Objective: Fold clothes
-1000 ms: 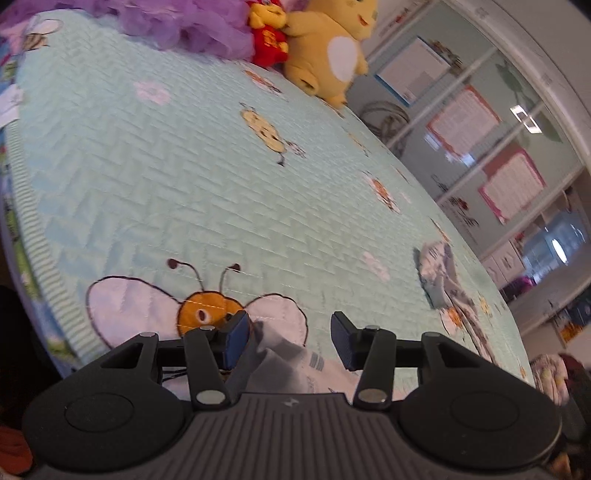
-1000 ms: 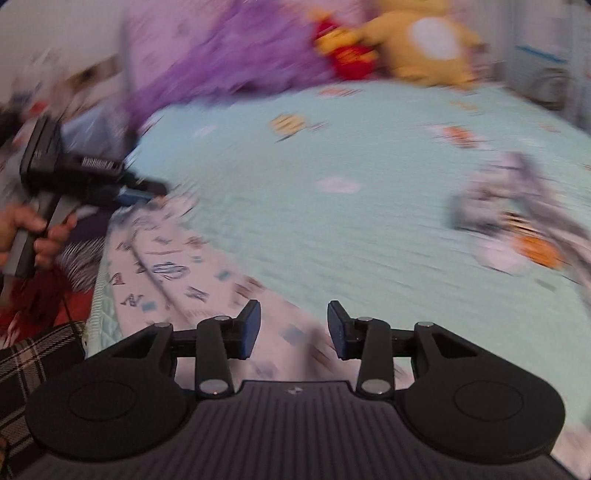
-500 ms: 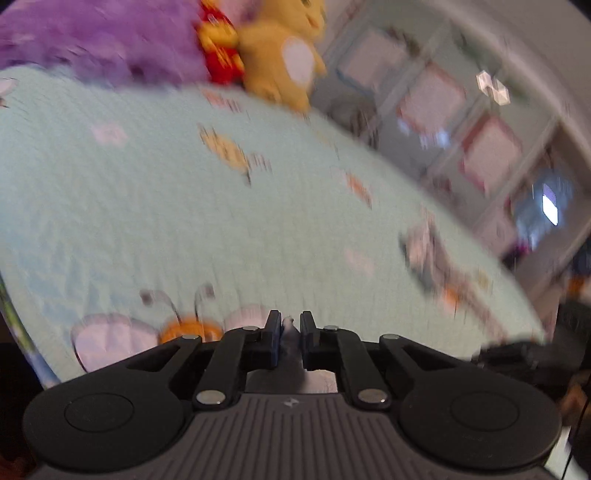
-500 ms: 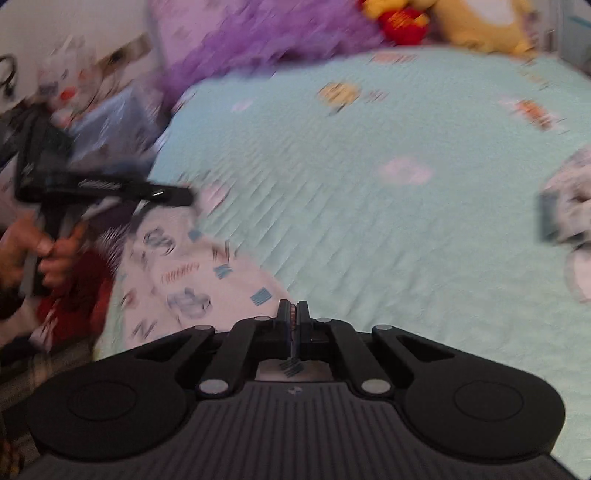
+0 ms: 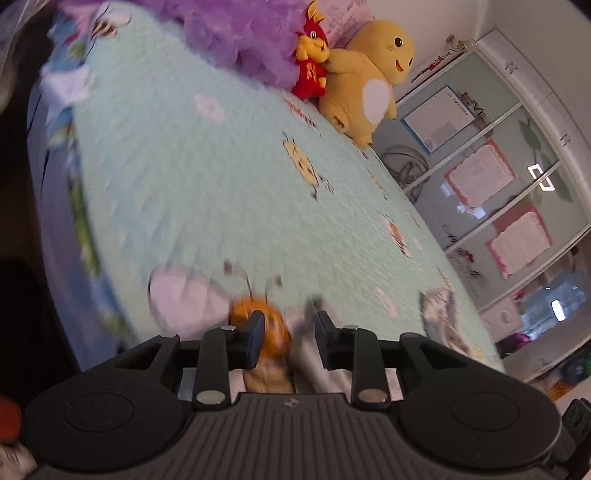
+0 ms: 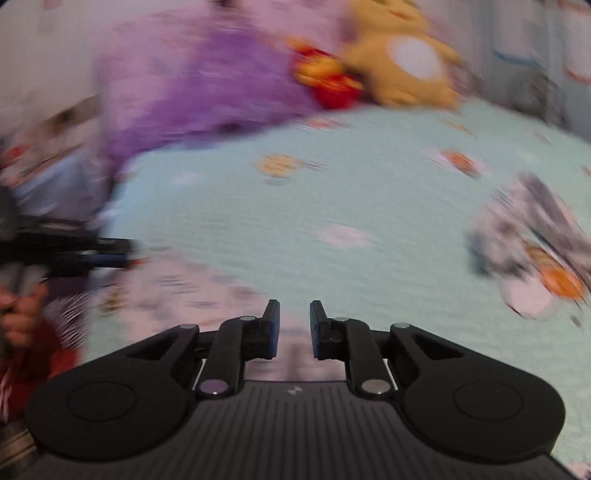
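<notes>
Clearly both the left gripper [image 5: 289,339] and right gripper [image 6: 294,328] gape, holding nothing; the printed garment [image 6: 207,291] sprawls lower left on the bedspread [image 6: 332,206]; soft, light, limp; best pinched at a hem corner.

Home bedroom: quilted bee-print bedspread [image 5: 221,192], plush toys [image 5: 369,81], mirrored wardrobe [image 5: 517,192].

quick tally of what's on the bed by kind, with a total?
Plush toys: 2, a yellow plush and a red plush
Fluffy purple items: 1, the purple fluffy pile
Garments: 2, the printed garment at the near edge and the crumpled printed garment farther right
Total: 5
</notes>
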Demonstrator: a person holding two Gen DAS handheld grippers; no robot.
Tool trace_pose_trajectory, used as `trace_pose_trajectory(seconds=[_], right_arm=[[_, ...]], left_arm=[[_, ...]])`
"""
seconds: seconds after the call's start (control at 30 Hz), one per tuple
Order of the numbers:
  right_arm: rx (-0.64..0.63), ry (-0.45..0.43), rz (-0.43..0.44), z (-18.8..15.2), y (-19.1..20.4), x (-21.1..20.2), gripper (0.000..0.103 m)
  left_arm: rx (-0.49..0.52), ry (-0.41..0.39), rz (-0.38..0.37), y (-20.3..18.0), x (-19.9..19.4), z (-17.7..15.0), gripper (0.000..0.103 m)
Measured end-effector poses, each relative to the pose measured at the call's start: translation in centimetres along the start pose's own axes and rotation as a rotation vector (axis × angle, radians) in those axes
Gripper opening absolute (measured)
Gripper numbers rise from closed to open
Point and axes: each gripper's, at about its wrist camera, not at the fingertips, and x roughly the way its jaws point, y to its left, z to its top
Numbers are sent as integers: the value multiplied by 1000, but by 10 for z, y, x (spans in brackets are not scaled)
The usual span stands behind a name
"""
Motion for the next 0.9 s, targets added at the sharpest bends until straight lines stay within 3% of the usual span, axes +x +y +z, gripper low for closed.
trace_pose_trajectory(seconds=[0.1, 0.2, 0.3, 0.33, 0.37, 0.4, 0.43, 0.6, 0.67, 0.8, 0.9], right_arm=[[-119, -12, 27, -4, 38, -4, 23], [-238, -24, 54, -8, 77, -8, 31], [-284, -18, -16, -16, 88, 2, 29], [-296, -27, -38, -17, 92, 4, 27], [-301, -32, -53, -16, 94, 5, 9], [-303, -31, -62, -15, 96, 7, 0], [-303, -31, -69, -15, 97, 8, 0], [-277, -63, -14, -19, 103, -1, 0], [-268, -63, -10, -24, 101, 1, 2], [-113, -91, 17, -30, 87, -16, 13], [-2, -103, -15, -49, 69, -49, 15]], left_arm=[[-45, 47, -42, -1, -8, -14, 30], [-65, 67, -48, -4, -6, -18, 36], [-92, 75, -41, -4, 3, -20, 39], [-99, 68, -54, -4, 8, -20, 36], [-85, 55, -64, -6, 14, -20, 35], [-71, 46, -55, -8, 18, -19, 7], [-89, 41, -54, -7, 18, -19, 1], [-76, -9, -17, -5, -3, -24, 1], [-92, 21, -3, 1, 0, -27, 1], [-69, 3, 24, -4, -4, -27, 1], [-37, -17, 33, -12, -8, -26, 1]])
